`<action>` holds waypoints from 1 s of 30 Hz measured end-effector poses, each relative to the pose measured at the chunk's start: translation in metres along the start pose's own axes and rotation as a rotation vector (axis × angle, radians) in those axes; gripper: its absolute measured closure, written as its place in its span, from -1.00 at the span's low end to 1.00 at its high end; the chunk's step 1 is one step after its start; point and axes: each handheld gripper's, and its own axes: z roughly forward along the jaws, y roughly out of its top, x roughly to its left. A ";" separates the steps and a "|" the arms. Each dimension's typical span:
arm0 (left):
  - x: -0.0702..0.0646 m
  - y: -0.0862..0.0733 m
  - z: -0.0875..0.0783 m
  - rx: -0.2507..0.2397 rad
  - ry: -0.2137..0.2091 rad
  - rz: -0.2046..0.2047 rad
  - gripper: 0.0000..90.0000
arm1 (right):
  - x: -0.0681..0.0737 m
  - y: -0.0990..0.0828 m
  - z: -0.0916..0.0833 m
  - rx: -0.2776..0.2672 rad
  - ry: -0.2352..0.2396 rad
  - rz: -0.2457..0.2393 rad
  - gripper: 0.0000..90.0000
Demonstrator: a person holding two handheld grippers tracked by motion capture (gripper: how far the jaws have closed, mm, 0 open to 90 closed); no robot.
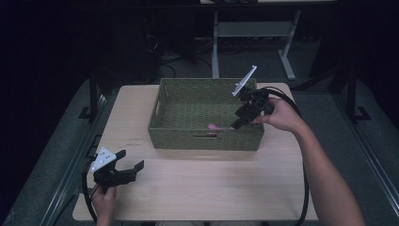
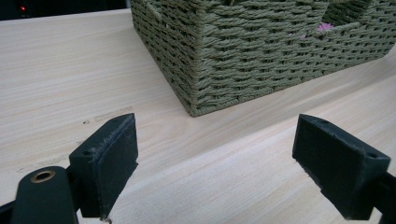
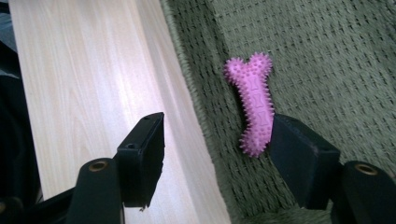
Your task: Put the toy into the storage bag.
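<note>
Both claws gaped empty: right claw (image 3: 217, 154) hung over the pink spiky bone toy (image 3: 254, 100) lying in the woven basket (image 1: 162, 125), seemingly delivered; left claw (image 2: 215, 163) idled above the surface (image 1: 211, 188).

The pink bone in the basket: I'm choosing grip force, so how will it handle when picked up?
The bone looks like soft rubber, so probably light and slightly squashy. Its spikes should resist slipping between the open right gripper jaws. It lies by the basket wall, which may crowd one jaw.

Dim high view, dark surroundings, brighter gripper views, slight blur
</note>
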 end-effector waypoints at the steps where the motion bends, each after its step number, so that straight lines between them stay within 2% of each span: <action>1: 0.000 0.000 0.000 -0.001 0.001 -0.003 -0.70 | 0.002 -0.001 0.000 0.000 0.000 0.001 -0.23; 7: -0.001 0.000 0.001 0.001 0.001 0.003 -0.70 | 0.009 -0.006 -0.001 0.004 0.000 -0.010 -0.25; 11: 0.000 0.000 0.001 0.000 0.000 -0.002 -0.70 | 0.013 -0.010 -0.003 -0.017 0.002 -0.007 -0.26; 25: -0.001 0.000 0.002 0.005 0.001 0.005 -0.70 | 0.023 -0.029 0.001 -0.006 0.004 0.001 -0.34; 30: 0.000 0.000 0.002 0.003 -0.001 0.000 -0.70 | 0.028 -0.036 0.002 -0.021 0.008 0.000 -0.36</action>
